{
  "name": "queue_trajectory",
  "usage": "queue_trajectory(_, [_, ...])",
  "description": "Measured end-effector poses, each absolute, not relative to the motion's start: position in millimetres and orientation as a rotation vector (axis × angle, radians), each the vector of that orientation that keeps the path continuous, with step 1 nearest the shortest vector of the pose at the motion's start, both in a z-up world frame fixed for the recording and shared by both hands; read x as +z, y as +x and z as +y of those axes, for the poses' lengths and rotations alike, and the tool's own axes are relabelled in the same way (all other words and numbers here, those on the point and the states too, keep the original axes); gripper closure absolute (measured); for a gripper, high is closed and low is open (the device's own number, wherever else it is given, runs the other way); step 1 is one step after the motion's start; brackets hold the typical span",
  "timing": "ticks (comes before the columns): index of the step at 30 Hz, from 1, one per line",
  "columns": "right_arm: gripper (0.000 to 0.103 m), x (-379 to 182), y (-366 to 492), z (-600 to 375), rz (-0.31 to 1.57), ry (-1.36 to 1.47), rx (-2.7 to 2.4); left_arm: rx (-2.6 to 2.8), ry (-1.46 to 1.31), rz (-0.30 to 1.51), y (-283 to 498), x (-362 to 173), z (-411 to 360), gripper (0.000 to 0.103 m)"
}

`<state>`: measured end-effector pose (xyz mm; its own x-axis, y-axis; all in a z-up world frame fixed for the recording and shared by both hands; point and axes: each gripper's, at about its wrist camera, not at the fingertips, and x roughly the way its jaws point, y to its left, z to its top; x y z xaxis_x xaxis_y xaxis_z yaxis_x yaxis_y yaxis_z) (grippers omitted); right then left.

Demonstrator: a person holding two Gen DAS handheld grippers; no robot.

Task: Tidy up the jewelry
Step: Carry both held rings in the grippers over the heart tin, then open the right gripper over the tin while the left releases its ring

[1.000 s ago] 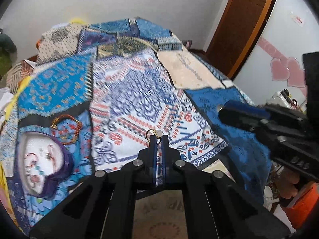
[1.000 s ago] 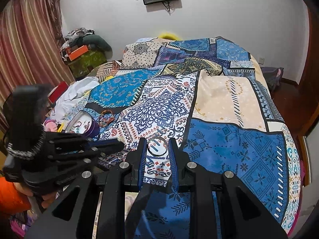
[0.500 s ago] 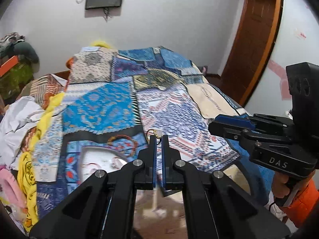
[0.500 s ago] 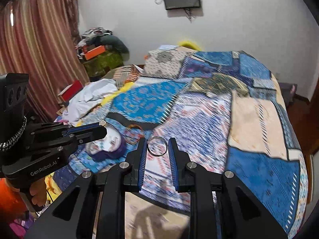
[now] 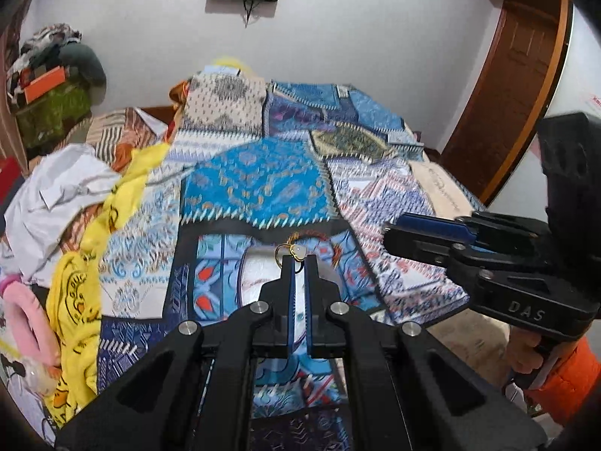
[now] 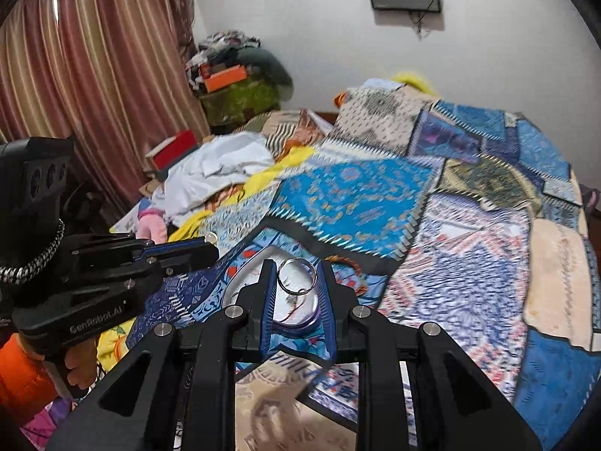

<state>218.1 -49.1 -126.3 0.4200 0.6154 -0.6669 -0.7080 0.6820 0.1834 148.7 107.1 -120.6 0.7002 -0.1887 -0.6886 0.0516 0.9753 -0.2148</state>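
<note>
Bedroom, patchwork bedspread point(image 5: 255, 188), heap of clothes point(image 5: 64, 188) along one side.

Left tongs point(image 5: 299, 259): jaws pinched almost together on a small gold ring with a pale stone point(image 5: 291, 251); the ring sticks up just past the tips.

Right tongs point(image 6: 296, 278): jaws narrow, clamped across a plain silver ring point(image 6: 296, 276), its hoop facing the camera, pads pressing on either side.

Both held above the near end of the bed, side by side; each shows from the side in the other's view.

Target, as I read it: the white-lined jewelry box with purple rim point(image 6: 300, 315), lying open on the bedspread. Some small pieces already lie inside; too blurred to name. A beaded bracelet point(image 6: 347, 263) lies on the cloth just beyond the box, apart from it.

Key relation: the box lies straight ahead of and below both pairs of tips. In the left view it sits directly behind the gold ring; in the right view the silver ring hangs over its white lining. Neither hand looks clearly nearer; the right appears slightly better centred.

Judgement: carrying step nearly done, release to come. Each tong needs to dip toward the lining before opening; let go from up here and a ring could bounce onto the busy pattern and be hard to spot.
</note>
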Motion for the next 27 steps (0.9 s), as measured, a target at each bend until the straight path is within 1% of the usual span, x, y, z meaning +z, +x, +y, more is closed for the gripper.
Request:
queue_trajectory(9, [0.083,-170.4,240.5,-18.0,0.960,-0.163,0.862,-0.163,-0.190,0.868,159.6,-159.2,109.8,0.101])
queue_trajectory(15, [0.083,-179.9,235.3,-4.3,0.975,-0.248,0.869,-0.187,-0.204,0.861,161.5,-164.3,116.2,0.101])
queue_trajectory(24, [0.083,-177.6,239.0,-3.8,0.993,-0.260,0.880,-0.181,-0.188,0.845,159.4,-159.8,118.1,0.100])
queue_trajectory(27, [0.082,-172.5,239.5,-6.4,0.992,-0.258,0.877,-0.167,-0.204,0.834,159.3,-155.4,123.7,0.097])
